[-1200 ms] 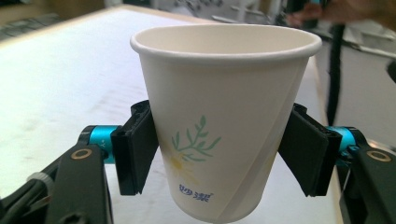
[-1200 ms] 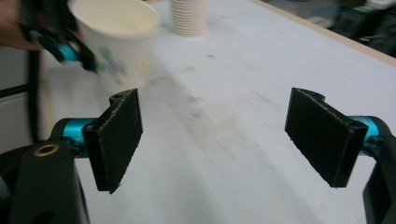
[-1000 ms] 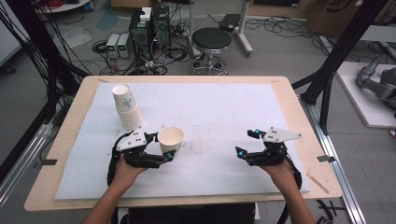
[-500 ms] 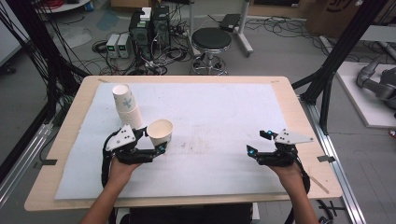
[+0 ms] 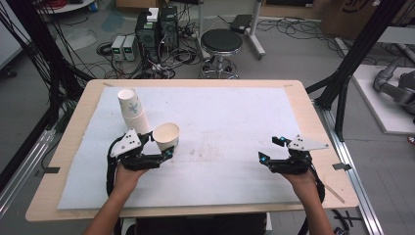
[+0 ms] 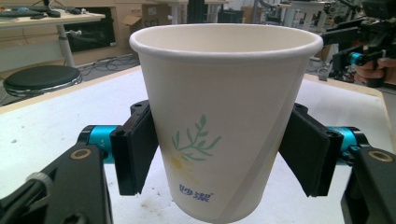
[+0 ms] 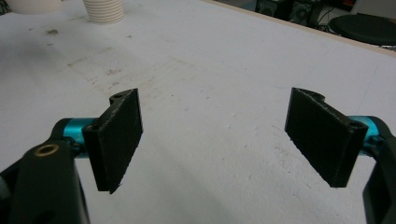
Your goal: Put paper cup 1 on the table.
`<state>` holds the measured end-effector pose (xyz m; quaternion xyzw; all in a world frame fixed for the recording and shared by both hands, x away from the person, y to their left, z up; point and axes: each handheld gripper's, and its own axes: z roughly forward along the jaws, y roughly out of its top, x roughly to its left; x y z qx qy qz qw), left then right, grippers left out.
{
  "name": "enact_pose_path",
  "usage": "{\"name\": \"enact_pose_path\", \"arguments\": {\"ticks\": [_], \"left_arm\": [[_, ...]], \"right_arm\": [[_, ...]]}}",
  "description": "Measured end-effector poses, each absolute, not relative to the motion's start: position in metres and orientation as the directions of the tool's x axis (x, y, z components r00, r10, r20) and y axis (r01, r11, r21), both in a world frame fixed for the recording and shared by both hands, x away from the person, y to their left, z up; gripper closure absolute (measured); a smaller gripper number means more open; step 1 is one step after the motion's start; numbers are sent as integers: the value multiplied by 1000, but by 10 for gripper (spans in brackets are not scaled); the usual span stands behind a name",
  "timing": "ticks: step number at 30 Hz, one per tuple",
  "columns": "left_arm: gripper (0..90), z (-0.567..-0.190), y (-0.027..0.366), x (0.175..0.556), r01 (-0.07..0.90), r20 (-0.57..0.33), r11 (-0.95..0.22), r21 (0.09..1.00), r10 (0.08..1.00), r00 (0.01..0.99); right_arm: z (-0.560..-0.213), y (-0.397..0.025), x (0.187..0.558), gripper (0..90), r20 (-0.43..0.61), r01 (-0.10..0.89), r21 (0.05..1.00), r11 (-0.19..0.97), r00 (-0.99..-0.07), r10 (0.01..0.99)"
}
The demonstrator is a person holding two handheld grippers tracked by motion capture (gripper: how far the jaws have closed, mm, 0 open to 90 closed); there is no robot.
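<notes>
Paper cup [image 6: 224, 121] clamped in left gripper [image 5: 164, 152], right gripper [image 5: 268, 152] spread empty; next, likely stack it on cup stack [image 5: 133, 108].

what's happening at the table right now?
A person works two handheld grippers over a white mat. The left gripper has a single paper cup between its jaws, upright, right beside a stack of cups. In the left gripper view the cup's bottom looks clear of the mat. The right gripper sits at the mat's right side, jaws open with nothing between them.
</notes>
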<state>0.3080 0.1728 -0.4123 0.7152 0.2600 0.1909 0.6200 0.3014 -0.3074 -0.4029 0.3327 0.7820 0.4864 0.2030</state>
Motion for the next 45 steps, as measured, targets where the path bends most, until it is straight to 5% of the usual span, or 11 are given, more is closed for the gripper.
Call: {"name": "enact_pose_path", "arguments": {"ticks": [23,45], "left_arm": [[314,-429,138,385,202,-102,-64,977,695,712],[323,-448,117,409,355,25,-306,883,787,616]], "right_arm": [[-404,-305,301,197,7,318,893,317,-715,699],[-404,-305,300,197,17,326,892,314,-718,696]]}}
